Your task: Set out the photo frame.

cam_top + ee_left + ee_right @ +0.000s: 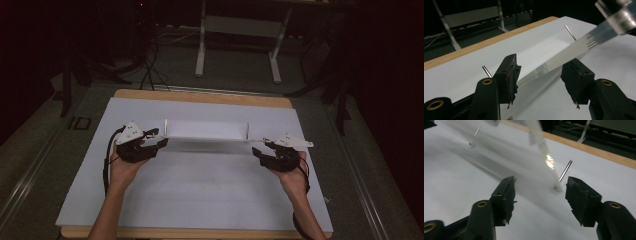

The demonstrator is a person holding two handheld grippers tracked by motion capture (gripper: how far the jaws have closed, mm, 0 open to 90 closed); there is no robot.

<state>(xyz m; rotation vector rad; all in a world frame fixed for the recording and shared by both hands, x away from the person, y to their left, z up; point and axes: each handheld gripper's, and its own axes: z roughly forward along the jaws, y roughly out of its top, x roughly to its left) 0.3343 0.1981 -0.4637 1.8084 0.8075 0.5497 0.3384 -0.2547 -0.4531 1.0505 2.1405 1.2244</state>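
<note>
Two grippers flank a clear acrylic panel [206,129] lying across the middle of the white sheet [200,195] that covers the wooden table [200,96]. High view: left gripper [156,138] at the panel's left end, right gripper [263,148] at its right end, each in a hand, forearms coming up from the bottom edge; the panel reads as a pale flat rectangle with a short upright post at each end. Left gripper view adds detail: the panel [564,56] shows edge-on as a thin transparent strip, glossy, running diagonally between that gripper's [538,76] black jaws, near the left pad; contact is unclear, and a gap shows to the right pad. Jaws stand apart, not clamped. Thin metal pins [570,32] stick up from the sheet, invisible from above. Right gripper view: panel corner [549,167] blurred, with a bright glint, ahead of the right gripper [539,191] and beyond its pads, a slim metal pin [565,171] at that corner. Jaws wide apart, nothing between them. Pads are matte black with rough, frayed edges; brass-coloured fasteners on the gripper bodies.
</note>
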